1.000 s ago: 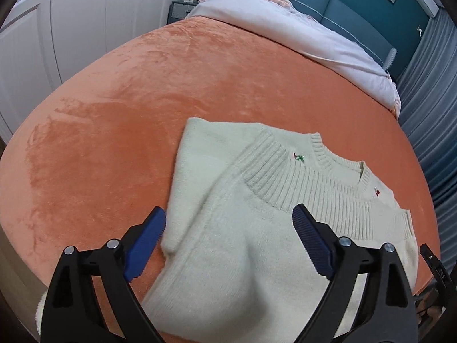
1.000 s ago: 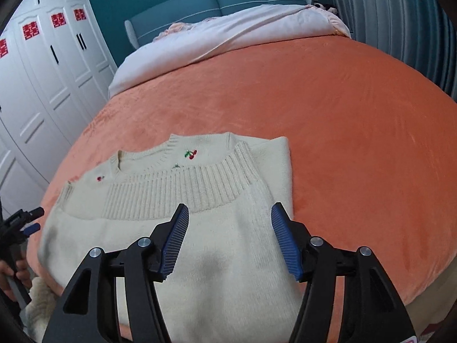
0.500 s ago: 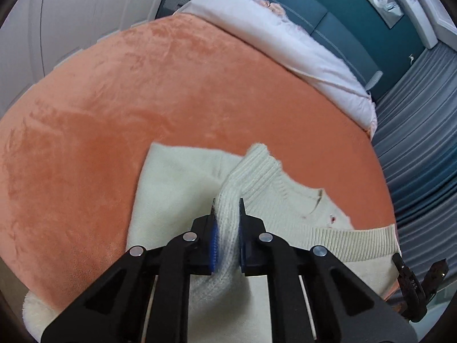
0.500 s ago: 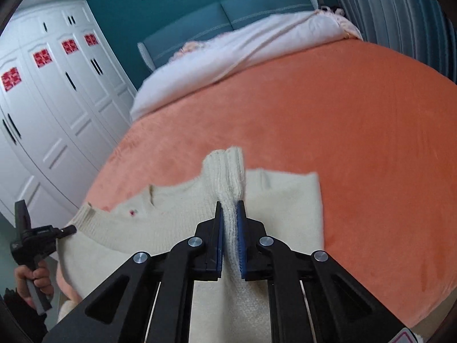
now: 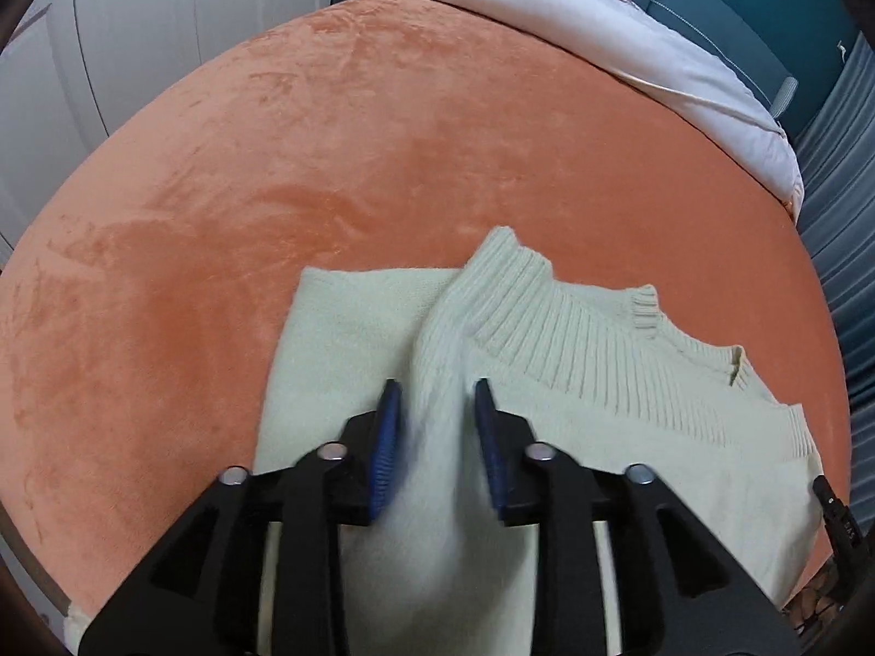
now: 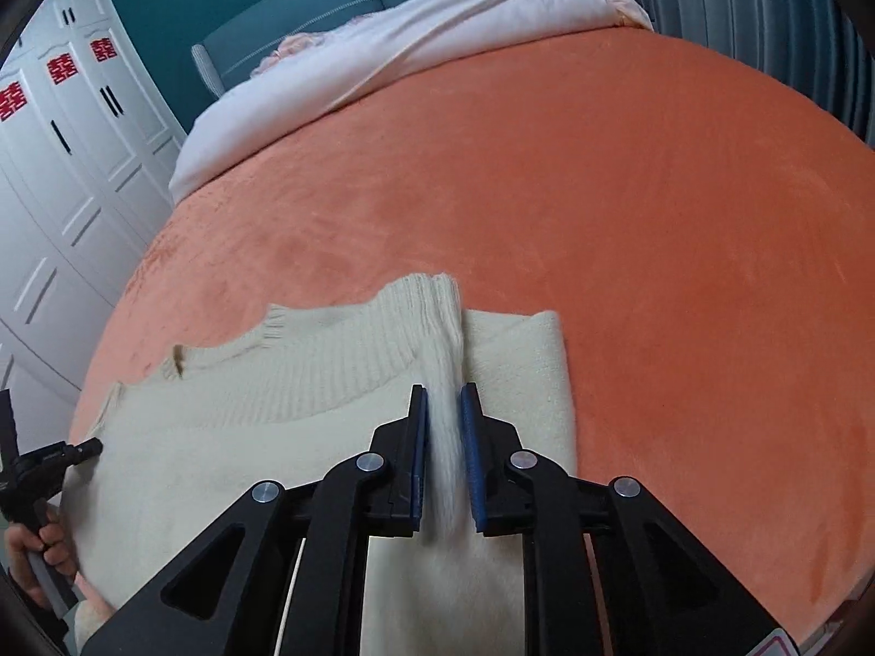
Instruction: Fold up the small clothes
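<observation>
A cream knit sweater (image 5: 629,415) lies on the orange bedspread (image 5: 328,164), its ribbed hem folded up over the body. My left gripper (image 5: 436,399) stands with its blue pads a small way apart, a raised ridge of the sweater between them. In the right wrist view the sweater (image 6: 246,415) spreads to the left. My right gripper (image 6: 444,399) has its pads close together around a thin ridge of knit. The other gripper (image 6: 49,464) and a hand show at the far left.
The orange bedspread (image 6: 601,191) stretches far ahead. A pale pink duvet (image 6: 410,38) lies by the teal headboard. White wardrobe doors (image 6: 65,164) stand at the left. Grey curtains (image 5: 842,191) hang at the right. The bed's near edge is just below the sweater.
Both grippers closed on ridges of the sweater half a second ago. Now the jaws stand slightly wider, the left more so, and the hem has been carried further up over the sweater.
</observation>
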Demonstrator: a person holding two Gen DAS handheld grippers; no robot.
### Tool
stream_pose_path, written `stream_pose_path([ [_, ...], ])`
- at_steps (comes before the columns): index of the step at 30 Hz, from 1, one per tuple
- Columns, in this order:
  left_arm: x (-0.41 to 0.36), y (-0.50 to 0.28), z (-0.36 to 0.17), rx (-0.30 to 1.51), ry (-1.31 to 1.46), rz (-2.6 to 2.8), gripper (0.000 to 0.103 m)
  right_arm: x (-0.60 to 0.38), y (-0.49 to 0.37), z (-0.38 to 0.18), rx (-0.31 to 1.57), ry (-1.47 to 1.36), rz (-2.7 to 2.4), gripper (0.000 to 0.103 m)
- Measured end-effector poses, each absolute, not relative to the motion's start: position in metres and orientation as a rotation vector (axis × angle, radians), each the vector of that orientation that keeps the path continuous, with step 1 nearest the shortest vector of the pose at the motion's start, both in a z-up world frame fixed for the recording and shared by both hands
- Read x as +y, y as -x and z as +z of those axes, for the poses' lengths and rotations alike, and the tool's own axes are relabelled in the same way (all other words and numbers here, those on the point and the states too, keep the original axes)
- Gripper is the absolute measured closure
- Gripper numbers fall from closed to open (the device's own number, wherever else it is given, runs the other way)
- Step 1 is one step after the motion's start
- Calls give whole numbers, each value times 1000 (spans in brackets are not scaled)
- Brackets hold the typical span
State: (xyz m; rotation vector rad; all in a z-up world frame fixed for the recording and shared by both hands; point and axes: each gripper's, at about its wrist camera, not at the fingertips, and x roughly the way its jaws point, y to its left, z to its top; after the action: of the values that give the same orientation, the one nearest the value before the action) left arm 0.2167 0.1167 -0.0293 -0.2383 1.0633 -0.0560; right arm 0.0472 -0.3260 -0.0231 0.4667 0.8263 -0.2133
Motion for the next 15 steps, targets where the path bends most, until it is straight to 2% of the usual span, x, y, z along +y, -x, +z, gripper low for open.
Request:
stream_pose_path([
  [2, 119, -193, -16, 1025, 234, -70, 50, -313, -23, -7, 799, -431, -211, 85],
  [5, 119, -154, -3, 1010, 261, -101, 50, -287, 14, 3, 789, -408, -170, 84],
  [6, 115, -142, -2, 1010, 283, -119, 50, -272, 23, 2, 802, -414, -130, 85],
  [8, 97, -122, -4, 1028, 304, -167, 50, -236, 29, -4, 844, -409, -35, 95],
  [12, 51, -108, -27, 1071, 143, -177, 50, -177, 9, -23, 926, -291, 68, 98],
  [15, 57, -109, -41, 1091, 85, -101, 55, -186, 10, -36, 963, -248, -18, 99],
])
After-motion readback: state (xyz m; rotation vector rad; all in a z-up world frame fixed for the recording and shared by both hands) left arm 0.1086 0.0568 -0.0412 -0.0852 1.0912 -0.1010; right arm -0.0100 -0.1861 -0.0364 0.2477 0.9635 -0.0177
